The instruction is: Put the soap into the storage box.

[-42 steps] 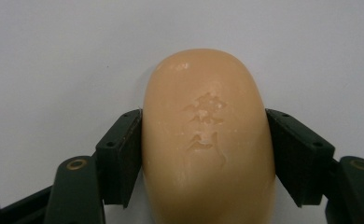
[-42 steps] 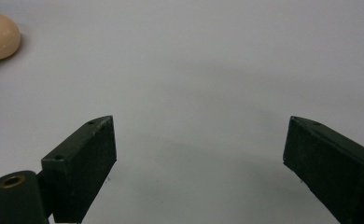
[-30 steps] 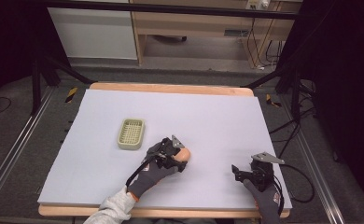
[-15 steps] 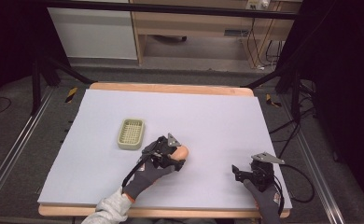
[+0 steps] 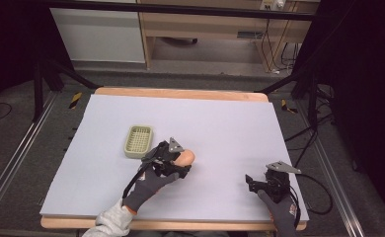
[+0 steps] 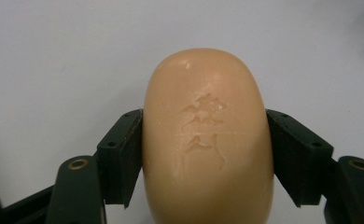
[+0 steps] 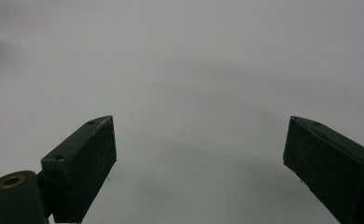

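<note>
your left tongs (image 5: 183, 161) are pinching the soap (image 5: 186, 157), a peach oval bar with a stamped mark on its face; in the left gripper view both jaws press flat against the sides of the soap (image 6: 207, 140). it sits near the middle of the desk (image 5: 220, 123), a little toward the near edge, with the green basket (image 5: 138, 140) just beside your left tongs on the side toward the left edge. your right tongs (image 5: 250, 181) are by the near right corner, well apart from the soap, spread wide over bare desk (image 7: 194, 93).
</note>
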Demonstrator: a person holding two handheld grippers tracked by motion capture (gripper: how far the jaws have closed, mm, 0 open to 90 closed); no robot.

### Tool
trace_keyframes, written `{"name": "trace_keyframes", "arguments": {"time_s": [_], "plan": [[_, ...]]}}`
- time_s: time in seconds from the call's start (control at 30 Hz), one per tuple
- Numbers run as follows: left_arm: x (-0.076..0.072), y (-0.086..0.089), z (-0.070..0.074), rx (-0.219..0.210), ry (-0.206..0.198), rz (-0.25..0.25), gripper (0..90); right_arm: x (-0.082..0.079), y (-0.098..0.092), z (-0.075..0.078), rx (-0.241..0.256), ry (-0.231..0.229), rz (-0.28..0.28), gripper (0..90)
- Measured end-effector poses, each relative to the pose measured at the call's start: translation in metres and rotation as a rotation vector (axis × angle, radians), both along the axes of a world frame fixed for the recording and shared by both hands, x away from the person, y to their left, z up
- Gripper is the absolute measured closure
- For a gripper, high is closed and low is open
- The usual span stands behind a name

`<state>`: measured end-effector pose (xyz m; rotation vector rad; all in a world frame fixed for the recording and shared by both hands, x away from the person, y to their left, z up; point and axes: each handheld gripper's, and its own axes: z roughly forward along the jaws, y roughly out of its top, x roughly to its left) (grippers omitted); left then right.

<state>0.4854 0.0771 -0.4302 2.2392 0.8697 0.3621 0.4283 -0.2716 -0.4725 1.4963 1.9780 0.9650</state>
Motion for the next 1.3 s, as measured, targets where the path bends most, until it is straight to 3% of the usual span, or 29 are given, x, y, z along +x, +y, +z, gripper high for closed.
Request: {"name": "trace_keyframes", "arguments": {"time_s": [0.87, 1.3], "plan": [[0.003, 0.034, 0.020, -0.025, -0.037, 0.077, 31.5, 0.000, 0.000, 0.000, -0.002, -0.003, 0.003, 9.8], [0.009, 0.054, 0.028, -0.063, -0.054, 0.138, 31.6, 0.000, 0.001, 0.001, 0.004, -0.001, -0.002, 9.8]]}}
